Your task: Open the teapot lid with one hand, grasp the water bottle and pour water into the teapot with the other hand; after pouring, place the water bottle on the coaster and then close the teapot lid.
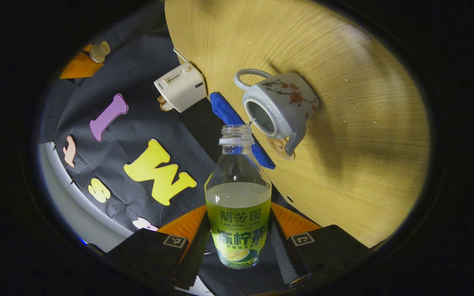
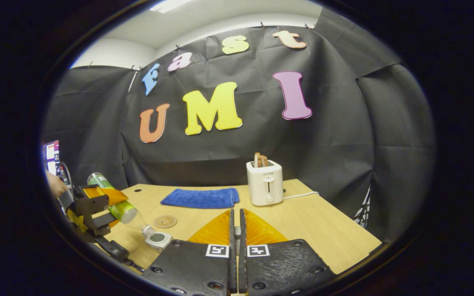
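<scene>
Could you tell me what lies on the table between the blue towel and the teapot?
The round coaster lies between the blue towel and the teapot, seen in the right gripper view.

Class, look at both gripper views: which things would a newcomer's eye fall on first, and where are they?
The green-labelled water bottle, clamped in the left gripper, tips toward the lidless teapot on the wooden table. Behind, a white toaster stands beside a folded blue cloth.

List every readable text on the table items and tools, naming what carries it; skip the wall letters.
On the water bottle: a printed label, not read off here.
On the toaster: a small front mark, too small to read.
On the left tool: square coded tags, no words.
</scene>
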A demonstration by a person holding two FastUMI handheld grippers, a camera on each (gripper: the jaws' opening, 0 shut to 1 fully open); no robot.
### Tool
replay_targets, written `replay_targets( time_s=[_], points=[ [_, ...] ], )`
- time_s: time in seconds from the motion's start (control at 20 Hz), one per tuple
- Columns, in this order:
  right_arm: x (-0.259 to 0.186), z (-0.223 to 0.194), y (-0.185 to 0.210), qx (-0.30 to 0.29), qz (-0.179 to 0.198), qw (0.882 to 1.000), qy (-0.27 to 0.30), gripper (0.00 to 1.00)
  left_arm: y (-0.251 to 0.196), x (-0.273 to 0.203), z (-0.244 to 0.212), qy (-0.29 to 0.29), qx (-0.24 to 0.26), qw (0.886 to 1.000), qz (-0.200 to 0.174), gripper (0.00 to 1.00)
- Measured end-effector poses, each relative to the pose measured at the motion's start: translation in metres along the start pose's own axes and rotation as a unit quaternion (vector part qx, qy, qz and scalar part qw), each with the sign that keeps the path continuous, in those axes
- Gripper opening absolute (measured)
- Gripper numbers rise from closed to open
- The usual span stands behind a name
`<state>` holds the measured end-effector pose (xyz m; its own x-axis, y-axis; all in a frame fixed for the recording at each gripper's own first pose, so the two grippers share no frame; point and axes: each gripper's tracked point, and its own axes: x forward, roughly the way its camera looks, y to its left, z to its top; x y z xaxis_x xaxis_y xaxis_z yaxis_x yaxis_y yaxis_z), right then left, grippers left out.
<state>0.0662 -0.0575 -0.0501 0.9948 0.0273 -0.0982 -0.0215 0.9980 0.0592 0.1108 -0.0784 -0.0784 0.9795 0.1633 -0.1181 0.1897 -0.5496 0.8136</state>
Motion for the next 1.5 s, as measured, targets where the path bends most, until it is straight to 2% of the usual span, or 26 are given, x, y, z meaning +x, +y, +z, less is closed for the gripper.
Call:
replay_targets(
  time_s=[0.3, 0.55, 0.7, 0.85, 0.95, 1.1, 1.15, 1.25, 1.35, 1.5],
  points=[
    [0.0, 0.002, -0.009, 0.004, -0.006, 1.0, -0.001, 0.01, -0.002, 0.002, -0.003, -0.002, -0.017, 1.0, 0.003, 0.76],
    [0.001, 0.002, -0.02, 0.012, -0.014, 1.0, 0.0, 0.01, -0.005, 0.004, -0.014, -0.007, -0.082, 0.997, 0.0, 0.76],
    [0.001, 0.004, -0.027, 0.019, -0.02, 1.0, 0.0, 0.01, -0.005, 0.008, -0.021, -0.013, -0.153, 0.988, -0.003, 0.76],
    [0.001, 0.003, -0.034, 0.021, -0.026, 0.999, 0.001, 0.01, -0.003, 0.011, -0.026, -0.028, -0.252, 0.967, -0.01, 0.76],
    [0.002, 0.003, -0.034, 0.022, -0.028, 0.999, 0.001, 0.01, 0.002, 0.013, -0.03, -0.034, -0.319, 0.947, -0.009, 0.76],
    [0.003, 0.001, -0.036, 0.018, -0.031, 0.999, 0.004, 0.01, 0.023, 0.024, -0.035, -0.042, -0.405, 0.913, 0.022, 0.76],
    [0.003, -0.001, -0.035, 0.019, -0.03, 0.999, 0.005, 0.01, 0.026, 0.029, -0.037, -0.042, -0.437, 0.898, 0.031, 0.75],
    [0.003, -0.001, -0.03, 0.018, -0.026, 0.999, 0.006, 0.01, 0.029, 0.041, -0.037, -0.048, -0.51, 0.858, 0.032, 0.75],
    [0.003, 0.0, -0.027, 0.018, -0.022, 1.0, 0.004, 0.01, 0.038, 0.054, -0.035, -0.059, -0.579, 0.812, 0.039, 0.75],
    [0.004, -0.003, -0.019, 0.022, -0.013, 1.0, 0.006, 0.01, 0.055, 0.074, -0.035, -0.087, -0.673, 0.731, 0.064, 0.76]
  ],
)
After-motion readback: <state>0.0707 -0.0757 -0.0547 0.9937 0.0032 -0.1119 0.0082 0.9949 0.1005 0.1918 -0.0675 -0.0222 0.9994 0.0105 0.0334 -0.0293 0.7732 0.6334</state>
